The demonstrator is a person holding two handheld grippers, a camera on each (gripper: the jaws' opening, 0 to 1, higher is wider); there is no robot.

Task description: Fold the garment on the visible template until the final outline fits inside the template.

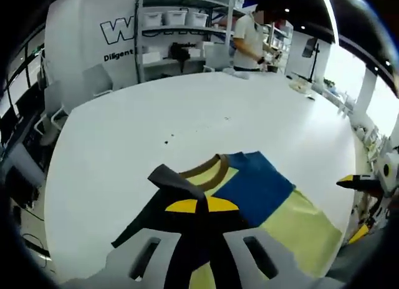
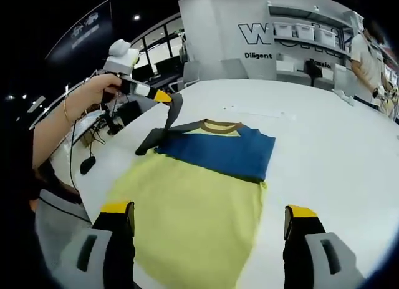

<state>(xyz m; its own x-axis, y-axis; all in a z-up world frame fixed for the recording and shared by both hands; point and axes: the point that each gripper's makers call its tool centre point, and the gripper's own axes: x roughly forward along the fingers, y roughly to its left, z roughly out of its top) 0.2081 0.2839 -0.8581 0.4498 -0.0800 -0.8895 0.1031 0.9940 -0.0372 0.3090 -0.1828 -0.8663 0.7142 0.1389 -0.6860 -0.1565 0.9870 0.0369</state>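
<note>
Dark sleeve [image 2: 167, 119], upper left, is clenched by the left gripper [image 2: 163, 97] for folding; the right gripper [image 2: 209, 217] gapes below the shirt [image 2: 199, 201].

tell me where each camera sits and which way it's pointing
Left gripper view: rides on the left hand-held gripper, shut on the dark sleeve of the shirt, looking across the white table toward shelves.
Right gripper view: rides on the open right hand-held gripper, low near the shirt's yellow hem, looking up its length; the person's hand and forearm show at left, lifting the sleeve.
Shared: the shirt, the table, the shelves; each view catches the other gripper.
</note>
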